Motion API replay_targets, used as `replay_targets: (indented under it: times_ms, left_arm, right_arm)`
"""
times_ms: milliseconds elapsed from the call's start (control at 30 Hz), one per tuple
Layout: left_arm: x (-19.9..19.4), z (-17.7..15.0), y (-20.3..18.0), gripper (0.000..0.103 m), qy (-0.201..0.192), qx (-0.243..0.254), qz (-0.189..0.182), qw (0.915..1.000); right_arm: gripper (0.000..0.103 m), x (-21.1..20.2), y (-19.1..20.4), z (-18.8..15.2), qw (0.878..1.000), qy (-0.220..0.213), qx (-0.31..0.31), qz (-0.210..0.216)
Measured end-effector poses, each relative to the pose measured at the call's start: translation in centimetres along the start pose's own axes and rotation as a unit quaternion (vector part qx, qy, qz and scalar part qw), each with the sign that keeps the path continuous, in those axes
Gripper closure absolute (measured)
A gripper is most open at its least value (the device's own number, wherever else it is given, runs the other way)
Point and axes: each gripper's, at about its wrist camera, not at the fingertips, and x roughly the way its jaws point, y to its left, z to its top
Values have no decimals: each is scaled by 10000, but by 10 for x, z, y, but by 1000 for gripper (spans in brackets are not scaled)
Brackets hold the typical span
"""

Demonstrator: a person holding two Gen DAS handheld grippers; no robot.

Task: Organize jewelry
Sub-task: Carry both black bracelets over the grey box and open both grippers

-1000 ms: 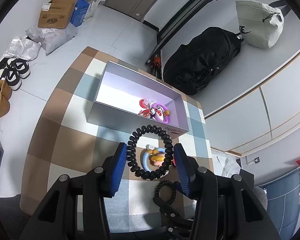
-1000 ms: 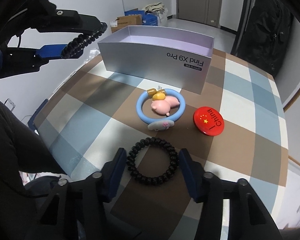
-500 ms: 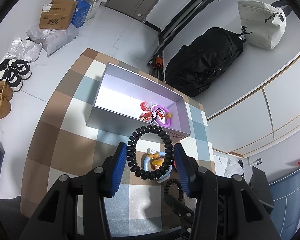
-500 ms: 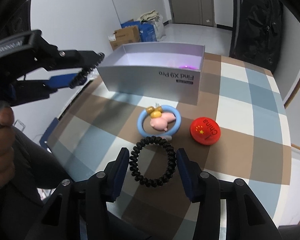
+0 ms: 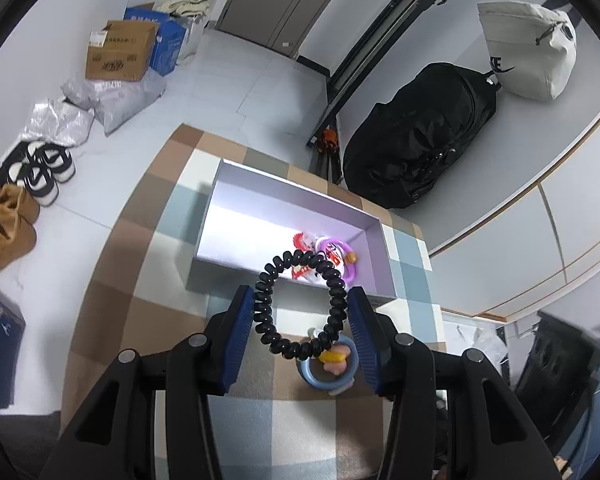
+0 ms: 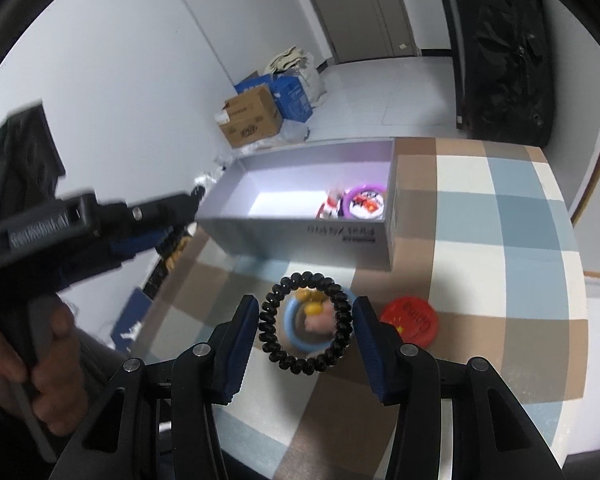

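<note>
My left gripper (image 5: 300, 308) is shut on a black spiral hair tie (image 5: 268, 320) and holds it in the air just before the near wall of the open grey box (image 5: 236, 216). My right gripper (image 6: 305, 320) is shut on a second black spiral hair tie (image 6: 270, 340), lifted above the table. A blue ring with a pink pig charm (image 6: 290, 334) lies on the checked cloth below it and also shows in the left wrist view (image 5: 312, 376). A purple ring and red trinkets (image 6: 364, 202) lie in the box's right end. The left gripper (image 6: 180, 216) appears blurred at left.
A red China badge (image 6: 410, 320) lies on the cloth right of the blue ring. The checked tablecloth (image 6: 500, 240) covers the table. Cardboard boxes (image 5: 120, 52), bags and shoes (image 5: 40, 168) sit on the floor; a black backpack (image 5: 420, 140) leans on the wall.
My right gripper has lifted its black hair tie off the cloth and risen. My left gripper has carried its hair tie forward, close to the box's near wall.
</note>
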Motion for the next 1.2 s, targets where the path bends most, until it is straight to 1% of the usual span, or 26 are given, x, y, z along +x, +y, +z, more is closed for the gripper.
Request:
replay_targets:
  times_ms: [167, 267, 333, 433, 467, 567, 633, 867, 1000, 1067, 1200]
  left_arm:
    - [5, 9, -7, 61, -177, 219, 245, 9993]
    - [11, 16, -6, 61, -202, 171, 234, 9994]
    - [14, 21, -4, 61, -212, 96, 201, 9995]
    - [21, 27, -4, 61, -124, 38, 110, 9999]
    - [23, 30, -5, 61, -96, 57, 68, 9999]
    - [28, 36, -9, 61, -55, 174, 91, 9998]
    - [31, 40, -11, 61, -16, 131, 14, 9999]
    - [47, 47, -9, 61, 166, 5, 58, 9998]
    - [54, 48, -7, 61, 254, -31, 118, 9996]
    - [57, 49, -6, 61, 313, -12, 147, 9994]
    - [62, 49, -3, 61, 392, -56, 206, 9990]
  right_arm:
    - [56, -1, -6, 20, 9998, -81, 165, 99]
    - [56, 5, -6, 37, 9994, -70, 229, 244]
    - [56, 8, -4, 45, 9994, -89, 210, 245]
    - [55, 11, -4, 57, 9993, -101, 244, 280]
    - [56, 12, -4, 61, 9992, -99, 257, 299]
    - [56, 17, -4, 71, 9993, -77, 217, 304]
    - [56, 22, -5, 77, 9994, -35, 197, 285]
    - [55, 36, -14, 97, 9995, 43, 131, 271]
    - [54, 45, -18, 100, 9995, 91, 115, 269]
    - [54, 48, -22, 99, 9994, 131, 236, 215]
    - [54, 57, -30, 98, 9985, 208, 425, 275]
